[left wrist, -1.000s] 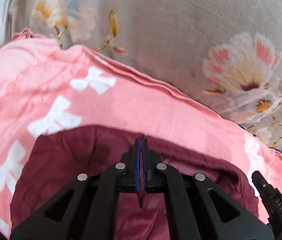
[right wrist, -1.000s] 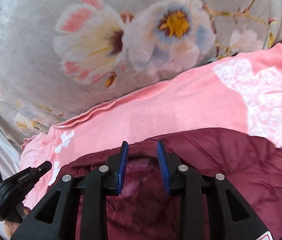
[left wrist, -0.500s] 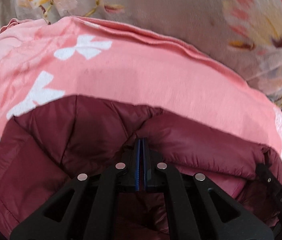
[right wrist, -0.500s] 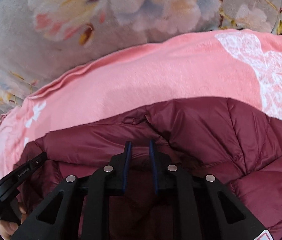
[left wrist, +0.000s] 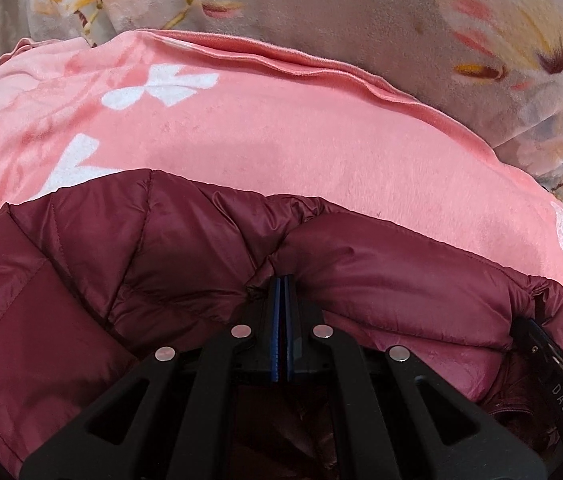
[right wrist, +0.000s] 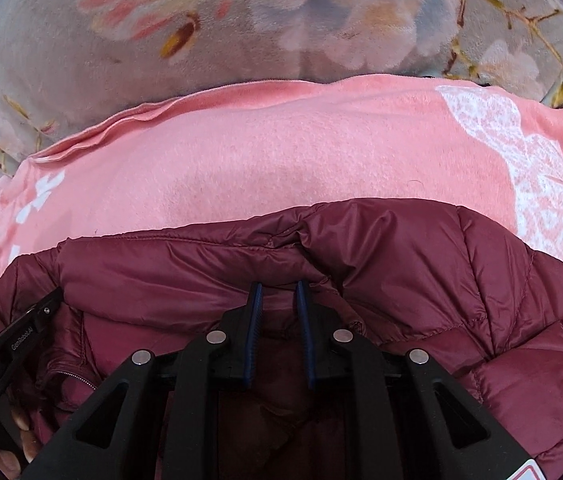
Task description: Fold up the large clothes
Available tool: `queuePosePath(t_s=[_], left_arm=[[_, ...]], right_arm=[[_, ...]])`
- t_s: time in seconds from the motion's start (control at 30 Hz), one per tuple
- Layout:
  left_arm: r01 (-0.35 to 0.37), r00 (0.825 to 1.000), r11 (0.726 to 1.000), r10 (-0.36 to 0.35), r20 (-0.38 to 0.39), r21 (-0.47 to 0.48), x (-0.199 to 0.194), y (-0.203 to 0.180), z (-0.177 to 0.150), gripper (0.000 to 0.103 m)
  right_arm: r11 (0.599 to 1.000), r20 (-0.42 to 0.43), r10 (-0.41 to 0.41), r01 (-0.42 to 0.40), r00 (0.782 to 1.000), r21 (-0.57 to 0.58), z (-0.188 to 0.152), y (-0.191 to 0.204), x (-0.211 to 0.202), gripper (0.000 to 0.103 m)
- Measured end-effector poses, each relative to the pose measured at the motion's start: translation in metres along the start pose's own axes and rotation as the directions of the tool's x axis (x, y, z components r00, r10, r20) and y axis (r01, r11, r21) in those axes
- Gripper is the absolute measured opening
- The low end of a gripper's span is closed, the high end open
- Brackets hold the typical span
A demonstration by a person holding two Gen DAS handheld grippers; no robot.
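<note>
Maroon puffer jacket (left wrist: 381, 264) is pinched by both the left hand-held gripper (left wrist: 281, 280) and the right hand-held gripper (right wrist: 279, 285), marked "DAS".

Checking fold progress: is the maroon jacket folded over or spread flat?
Folded over: the maroon jacket shows a doubled, puffy edge lying on the pink blanket.

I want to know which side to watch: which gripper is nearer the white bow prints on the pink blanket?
Left. The left gripper pinches the maroon jacket near the white bow prints; from the right gripper they lie far off at the blanket's edge.
</note>
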State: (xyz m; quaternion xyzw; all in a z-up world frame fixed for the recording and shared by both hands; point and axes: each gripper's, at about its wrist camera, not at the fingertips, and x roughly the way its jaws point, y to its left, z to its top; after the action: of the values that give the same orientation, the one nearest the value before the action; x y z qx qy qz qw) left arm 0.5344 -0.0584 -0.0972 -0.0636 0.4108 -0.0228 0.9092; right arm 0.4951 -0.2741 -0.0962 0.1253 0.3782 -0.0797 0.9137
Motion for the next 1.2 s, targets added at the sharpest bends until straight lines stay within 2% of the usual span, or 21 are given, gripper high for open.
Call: queuePosePath(t_s=[0.63, 0.73, 0.83, 0.87, 0.97, 1.03, 1.07, 1.13, 1.2], left_arm=[[-0.018, 1.0, 1.0, 0.018, 0.006, 0.019, 0.002, 0.0, -0.002, 0.001], [-0.015, 1.0, 1.0, 0.015, 0.006, 0.017, 0.002, 0.0, -0.001, 0.001], [-0.014, 1.0, 1.0, 0.014, 0.007, 0.012, 0.002, 0.0, -0.001, 0.001], [-0.006, 1.0, 1.0, 0.006, 0.011, 0.004, 0.001, 0.002, -0.001, 0.001], [0.057, 0.998, 0.997, -0.055, 0.035, -0.06, -0.016, 0.018, -0.003, 0.004], [0.048, 0.996, 0.995, -0.042, 0.078, -0.083, -0.046, 0.034, -0.01, 0.022], [0.057, 0.995, 0.995, -0.05, 0.09, -0.081, -0.059, 0.039, -0.013, 0.038], [0.075, 0.991, 0.995, -0.066, 0.12, -0.065, -0.093, 0.054, -0.024, 0.042], [0.061, 0.988, 0.998, -0.056, 0.145, -0.031, -0.13, 0.07, -0.037, 0.045]], right_arm=[[0.999, 0.006, -0.036, 0.036, 0.999, -0.028, -0.001, 0.003, -0.001, 0.014], [1.0, 0.007, -0.021, 0.021, 1.0, -0.015, 0.0, 0.001, 0.0, 0.014], [0.999, 0.03, 0.034, -0.035, 0.999, 0.032, -0.001, -0.01, -0.006, 0.014], [0.997, 0.062, 0.051, -0.054, 0.997, 0.057, -0.003, -0.016, -0.015, 0.015], [0.996, 0.164, 0.026, -0.039, 0.986, 0.079, -0.017, -0.026, -0.059, 0.024], [0.997, 0.202, 0.056, -0.066, 0.978, 0.041, -0.032, -0.028, -0.096, 0.024], [0.998, 0.219, 0.055, -0.057, 0.974, 0.002, -0.043, -0.029, -0.12, 0.024], [0.997, 0.245, 0.058, -0.045, 0.968, -0.055, -0.069, -0.036, -0.166, 0.026], [0.997, 0.256, 0.064, -0.049, 0.965, -0.064, -0.089, -0.046, -0.203, 0.029]])
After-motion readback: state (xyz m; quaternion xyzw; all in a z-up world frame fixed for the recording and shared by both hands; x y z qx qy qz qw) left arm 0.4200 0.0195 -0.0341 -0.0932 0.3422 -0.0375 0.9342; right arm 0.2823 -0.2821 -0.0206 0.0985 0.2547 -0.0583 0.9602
